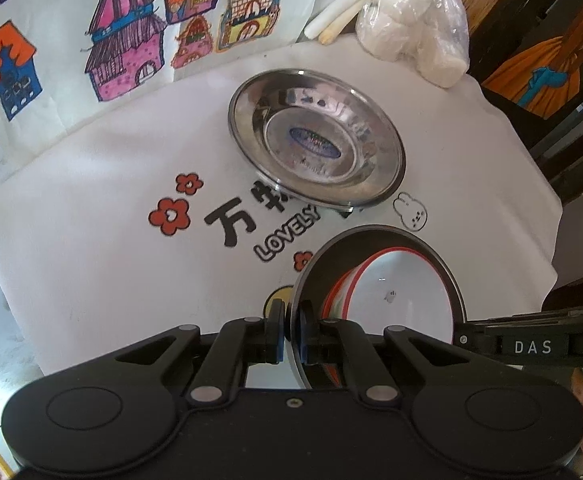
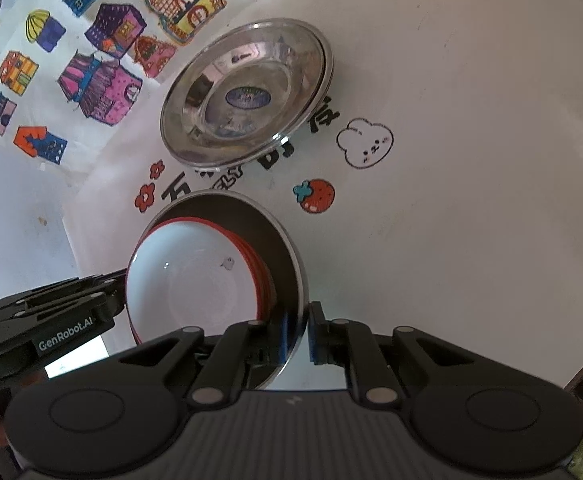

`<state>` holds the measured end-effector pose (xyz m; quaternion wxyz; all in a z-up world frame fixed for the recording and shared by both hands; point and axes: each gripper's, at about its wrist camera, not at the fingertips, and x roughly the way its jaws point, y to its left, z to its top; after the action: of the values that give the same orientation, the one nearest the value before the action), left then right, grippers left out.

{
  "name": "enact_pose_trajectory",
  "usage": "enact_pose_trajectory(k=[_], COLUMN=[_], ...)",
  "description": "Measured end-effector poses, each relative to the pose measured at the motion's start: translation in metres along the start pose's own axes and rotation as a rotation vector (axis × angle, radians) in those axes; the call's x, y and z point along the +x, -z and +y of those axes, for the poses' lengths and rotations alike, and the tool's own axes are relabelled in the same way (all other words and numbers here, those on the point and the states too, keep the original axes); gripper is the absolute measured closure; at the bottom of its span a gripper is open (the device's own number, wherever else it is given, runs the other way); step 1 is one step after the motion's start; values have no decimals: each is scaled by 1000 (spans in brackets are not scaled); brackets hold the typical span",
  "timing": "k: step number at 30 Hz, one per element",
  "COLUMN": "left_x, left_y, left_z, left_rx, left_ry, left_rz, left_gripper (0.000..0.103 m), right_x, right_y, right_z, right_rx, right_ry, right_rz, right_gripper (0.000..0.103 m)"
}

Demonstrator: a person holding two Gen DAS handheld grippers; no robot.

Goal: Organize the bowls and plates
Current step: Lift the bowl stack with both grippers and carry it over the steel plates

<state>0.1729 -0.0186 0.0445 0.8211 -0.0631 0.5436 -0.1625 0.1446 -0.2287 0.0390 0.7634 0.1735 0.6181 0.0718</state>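
- A dark round metal bowl (image 1: pixel 375 240) holds white, red-rimmed bowls (image 2: pixel 187 276), seemingly a nested stack; the lower ones are hidden.
- The left tongs (image 1: pixel 291 330) and the right tongs (image 2: pixel 305 332) are clamped on its opposite rims.
- A shiny steel plate (image 2: pixel 247 92) lies empty on the white printed surface (image 2: pixel 471 160), beyond the bowl.
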Motion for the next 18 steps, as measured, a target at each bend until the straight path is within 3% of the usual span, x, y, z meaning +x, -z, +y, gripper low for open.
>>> enact_pose_trajectory(k=[18], left_x=[-3], left_y=[-32], left_z=[-6], left_rx=[-41], left_ry=[43], left_rz=[-76], left_gripper=[99], right_x=[-24], right_y=[-35], right_z=[-6], right_rx=[5], right_ry=[-12], right_rz=[-84], right_gripper=[92])
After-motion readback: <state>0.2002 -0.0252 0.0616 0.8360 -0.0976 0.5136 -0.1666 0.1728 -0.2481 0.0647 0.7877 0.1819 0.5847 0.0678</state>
